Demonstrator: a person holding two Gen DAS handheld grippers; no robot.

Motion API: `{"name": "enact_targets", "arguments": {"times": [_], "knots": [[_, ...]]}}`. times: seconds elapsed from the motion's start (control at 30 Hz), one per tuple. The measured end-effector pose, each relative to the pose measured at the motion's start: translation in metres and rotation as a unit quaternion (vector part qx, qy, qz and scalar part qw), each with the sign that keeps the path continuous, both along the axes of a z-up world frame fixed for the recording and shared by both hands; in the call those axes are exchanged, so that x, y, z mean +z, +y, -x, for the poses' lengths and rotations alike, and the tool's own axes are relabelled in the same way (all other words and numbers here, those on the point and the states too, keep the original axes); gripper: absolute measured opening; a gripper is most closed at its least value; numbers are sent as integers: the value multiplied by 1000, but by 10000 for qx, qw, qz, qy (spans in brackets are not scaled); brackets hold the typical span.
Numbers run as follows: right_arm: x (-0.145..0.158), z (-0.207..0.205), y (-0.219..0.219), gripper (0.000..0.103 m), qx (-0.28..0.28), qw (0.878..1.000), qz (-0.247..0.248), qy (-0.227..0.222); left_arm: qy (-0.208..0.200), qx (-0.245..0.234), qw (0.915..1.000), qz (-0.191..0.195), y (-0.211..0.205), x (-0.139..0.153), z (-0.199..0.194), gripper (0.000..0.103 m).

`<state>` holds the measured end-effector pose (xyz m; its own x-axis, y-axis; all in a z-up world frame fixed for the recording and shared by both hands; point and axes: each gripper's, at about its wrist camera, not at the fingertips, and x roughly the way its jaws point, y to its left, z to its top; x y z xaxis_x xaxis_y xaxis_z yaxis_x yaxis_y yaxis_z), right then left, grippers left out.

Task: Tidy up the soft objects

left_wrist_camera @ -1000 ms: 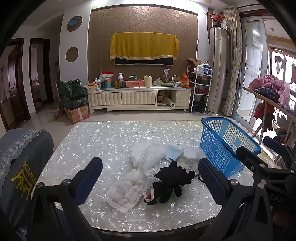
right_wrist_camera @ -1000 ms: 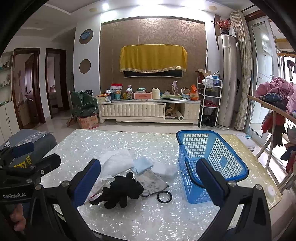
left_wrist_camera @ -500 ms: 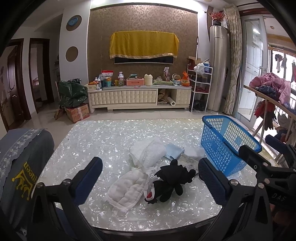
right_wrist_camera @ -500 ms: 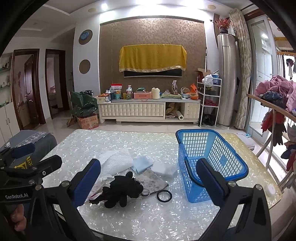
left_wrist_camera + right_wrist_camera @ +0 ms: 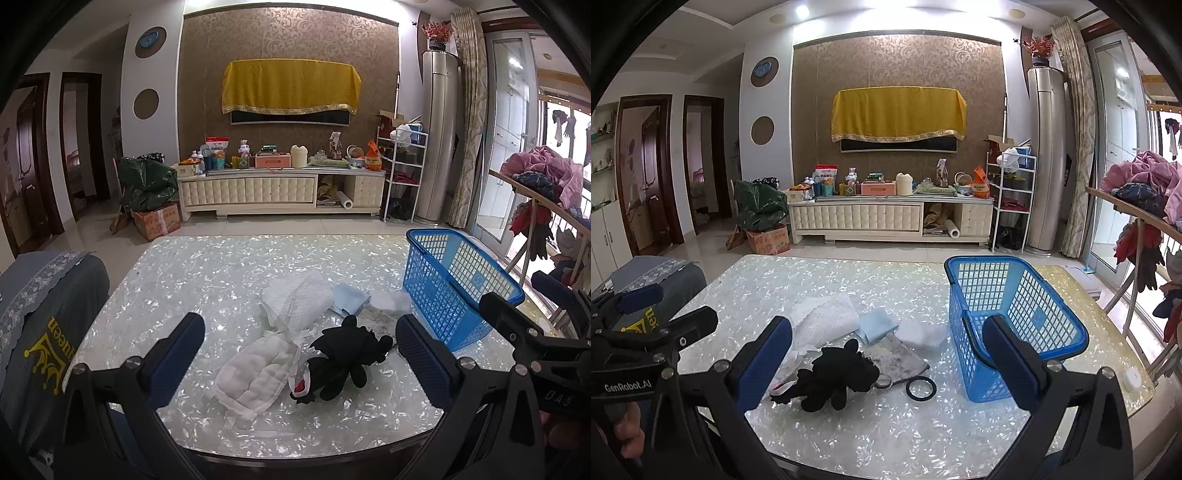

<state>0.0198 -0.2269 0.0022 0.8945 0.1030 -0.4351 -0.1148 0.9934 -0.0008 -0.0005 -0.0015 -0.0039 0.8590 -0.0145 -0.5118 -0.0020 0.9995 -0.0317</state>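
A black plush toy [image 5: 343,363] [image 5: 834,376] lies near the table's front edge. A white quilted pad [image 5: 258,373] lies left of it, with a white textured cloth [image 5: 299,301] [image 5: 823,321], a light blue cloth [image 5: 349,299] [image 5: 877,325], a white sponge [image 5: 391,301] [image 5: 921,334] and a grey cloth [image 5: 895,360] behind. An empty blue basket [image 5: 454,291] [image 5: 1008,321] stands on the right. My left gripper [image 5: 299,365] and right gripper [image 5: 886,365] are both open and empty, held above the front edge.
A black ring [image 5: 921,387] lies on the shell-patterned table [image 5: 207,273] by the basket. A chair with a grey cover [image 5: 40,325] stands at the left. A clothes rack [image 5: 1145,221] is on the right. A small white round object [image 5: 1132,376] sits at the table's right corner.
Both views shift very slightly; the objects on the table stay in place and both grippers stay open.
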Motion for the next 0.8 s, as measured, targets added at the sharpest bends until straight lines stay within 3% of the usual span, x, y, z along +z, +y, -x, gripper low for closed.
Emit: {"name": "enact_targets", "arguments": {"times": [0.8], "knots": [[0,2,0,103,19,10000,12,20,26,-28,10000,8,1,-1,1,103]]}}
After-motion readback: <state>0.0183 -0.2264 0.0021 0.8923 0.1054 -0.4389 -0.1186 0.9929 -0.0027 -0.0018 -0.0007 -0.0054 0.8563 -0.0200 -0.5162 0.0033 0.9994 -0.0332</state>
